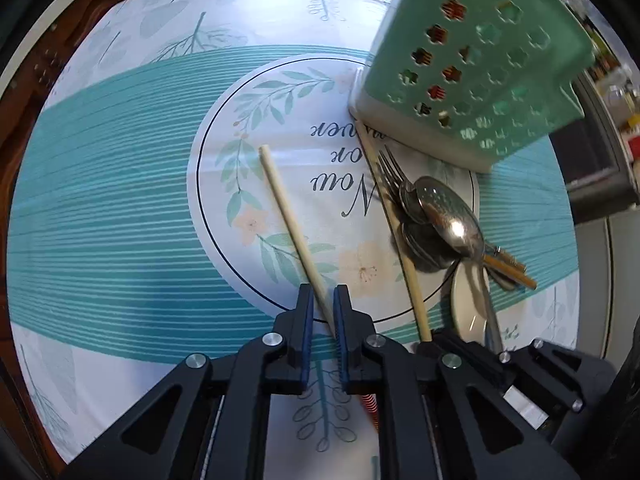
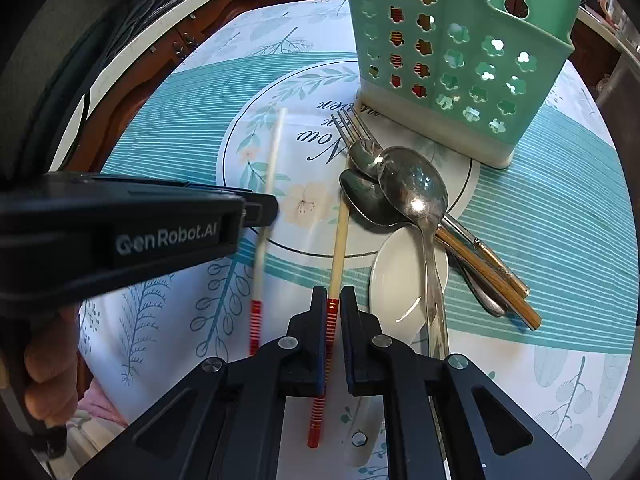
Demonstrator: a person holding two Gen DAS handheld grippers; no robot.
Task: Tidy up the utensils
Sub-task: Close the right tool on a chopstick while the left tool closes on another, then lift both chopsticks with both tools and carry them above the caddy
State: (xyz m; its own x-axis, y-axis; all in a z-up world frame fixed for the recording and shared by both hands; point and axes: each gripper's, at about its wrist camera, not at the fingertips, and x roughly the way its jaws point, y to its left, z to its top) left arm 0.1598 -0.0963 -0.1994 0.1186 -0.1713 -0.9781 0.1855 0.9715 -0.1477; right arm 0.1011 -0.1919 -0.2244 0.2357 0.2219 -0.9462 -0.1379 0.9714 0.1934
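Two pale chopsticks with red-striped handles lie or hang over the tablecloth. My left gripper (image 1: 321, 300) has its fingers closed on one chopstick (image 1: 286, 216), which also shows, blurred, in the right wrist view (image 2: 267, 192). My right gripper (image 2: 330, 300) is closed on the other chopstick (image 2: 340, 240) at its red-striped part; this one also shows in the left wrist view (image 1: 412, 280). A green perforated utensil holder (image 2: 460, 48) stands behind, also in the left wrist view (image 1: 476, 60), with red-striped handles showing through its holes.
A pile of metal spoons (image 2: 404, 188), forks (image 2: 352, 128) and wooden-handled utensils (image 2: 492, 276) lies in front of the holder. A white ceramic spoon (image 2: 396, 280) lies under them. The floral tablecloth (image 2: 560, 208) covers a round table; the left gripper's body (image 2: 120, 232) is at left.
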